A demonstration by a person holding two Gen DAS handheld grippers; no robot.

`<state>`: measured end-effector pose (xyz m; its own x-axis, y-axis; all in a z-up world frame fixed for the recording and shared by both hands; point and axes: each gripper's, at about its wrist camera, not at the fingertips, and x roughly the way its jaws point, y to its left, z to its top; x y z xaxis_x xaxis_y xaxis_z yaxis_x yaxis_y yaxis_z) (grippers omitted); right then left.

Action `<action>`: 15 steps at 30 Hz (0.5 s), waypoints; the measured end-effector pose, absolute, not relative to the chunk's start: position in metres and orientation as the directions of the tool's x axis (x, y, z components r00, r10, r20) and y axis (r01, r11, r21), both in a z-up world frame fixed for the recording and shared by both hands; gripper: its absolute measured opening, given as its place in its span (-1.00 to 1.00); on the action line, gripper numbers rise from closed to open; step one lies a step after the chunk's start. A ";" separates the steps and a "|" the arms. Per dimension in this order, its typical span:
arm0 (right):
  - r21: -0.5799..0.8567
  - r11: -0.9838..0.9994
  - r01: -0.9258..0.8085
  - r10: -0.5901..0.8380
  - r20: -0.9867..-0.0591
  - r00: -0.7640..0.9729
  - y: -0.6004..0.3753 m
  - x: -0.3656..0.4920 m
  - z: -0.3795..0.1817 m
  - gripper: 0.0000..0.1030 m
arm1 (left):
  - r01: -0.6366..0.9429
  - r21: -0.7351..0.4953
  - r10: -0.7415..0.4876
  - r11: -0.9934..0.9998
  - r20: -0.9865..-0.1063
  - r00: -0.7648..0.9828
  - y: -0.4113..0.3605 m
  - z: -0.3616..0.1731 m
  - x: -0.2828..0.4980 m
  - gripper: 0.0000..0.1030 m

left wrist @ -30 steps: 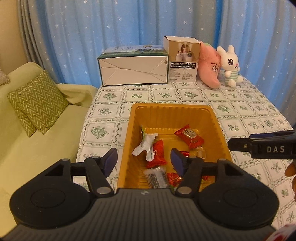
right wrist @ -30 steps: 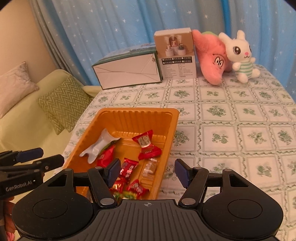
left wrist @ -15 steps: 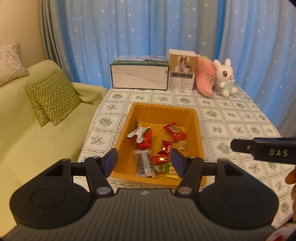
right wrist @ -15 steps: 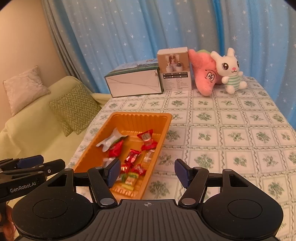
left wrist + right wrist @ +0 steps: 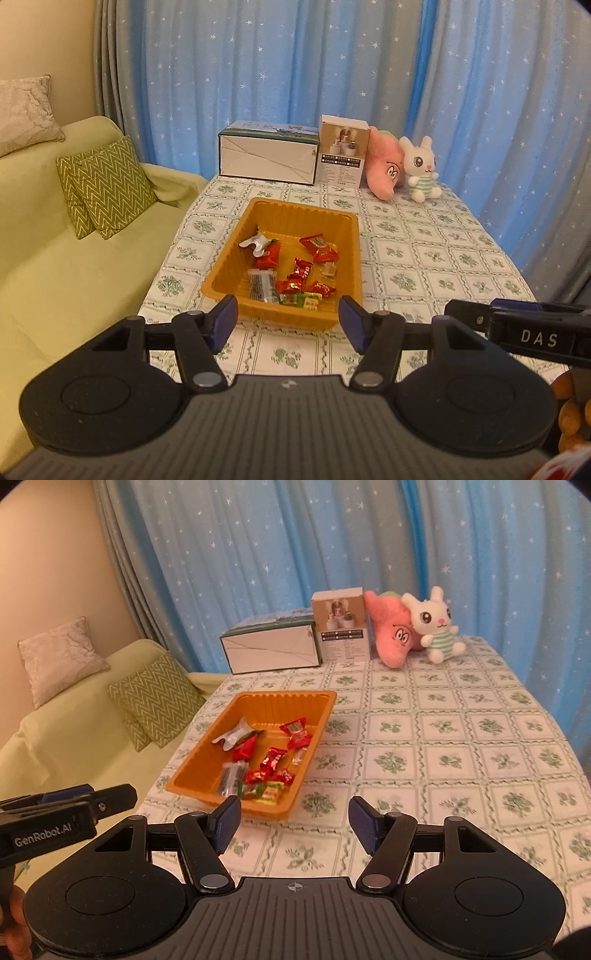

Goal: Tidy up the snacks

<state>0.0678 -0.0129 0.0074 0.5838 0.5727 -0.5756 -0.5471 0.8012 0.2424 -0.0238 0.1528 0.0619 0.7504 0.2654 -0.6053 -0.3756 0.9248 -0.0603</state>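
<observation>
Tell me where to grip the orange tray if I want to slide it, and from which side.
Grip the near short rim of the orange tray, coming in from the table's near edge. That rim is a thin raised lip facing both hand-held grippers, and nothing lies in front of it. The tray's walls slope outward, so pinching the lip is probably surer than the wall. The wrapped candies crowd that end, so keep the inner finger shallow.

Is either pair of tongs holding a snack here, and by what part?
Nothing is held. The left tongs are closing with nothing between them, and the right tongs stand open and empty. All snacks lie in the orange tray.
</observation>
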 end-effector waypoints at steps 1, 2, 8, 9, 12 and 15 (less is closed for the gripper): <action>0.238 0.802 -0.547 0.571 -0.572 0.589 -0.015 0.062 0.009 0.25 | -0.373 -0.066 0.261 0.925 -0.603 0.754 0.151 0.062 -0.028 0.13; 0.235 0.803 -0.548 0.571 -0.568 0.593 -0.017 0.057 0.010 0.25 | -0.368 -0.073 0.254 0.927 -0.601 0.758 0.149 0.061 -0.033 0.13; 0.222 0.807 -0.547 0.567 -0.551 0.613 -0.029 0.026 0.015 0.25 | -0.362 -0.071 0.255 0.929 -0.584 0.771 0.137 0.064 -0.056 0.13; 0.226 0.807 -0.545 0.568 -0.548 0.614 -0.032 0.022 0.016 0.25 | -0.364 -0.070 0.259 0.929 -0.580 0.773 0.136 0.065 -0.059 0.13; 0.214 0.811 -0.545 0.564 -0.537 0.628 -0.038 0.011 0.020 0.25 | -0.369 -0.062 0.271 0.927 -0.570 0.776 0.131 0.070 -0.068 0.13; 0.192 0.818 -0.542 0.550 -0.534 0.642 -0.043 0.001 0.023 0.25 | -0.366 -0.061 0.270 0.929 -0.567 0.778 0.126 0.074 -0.075 0.13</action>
<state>0.0012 -0.0431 0.0227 0.6417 0.5500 -0.5345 -0.5418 0.8184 0.1917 -0.0753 0.1258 0.0736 0.7785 0.2698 -0.5668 -0.3659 0.9287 -0.0606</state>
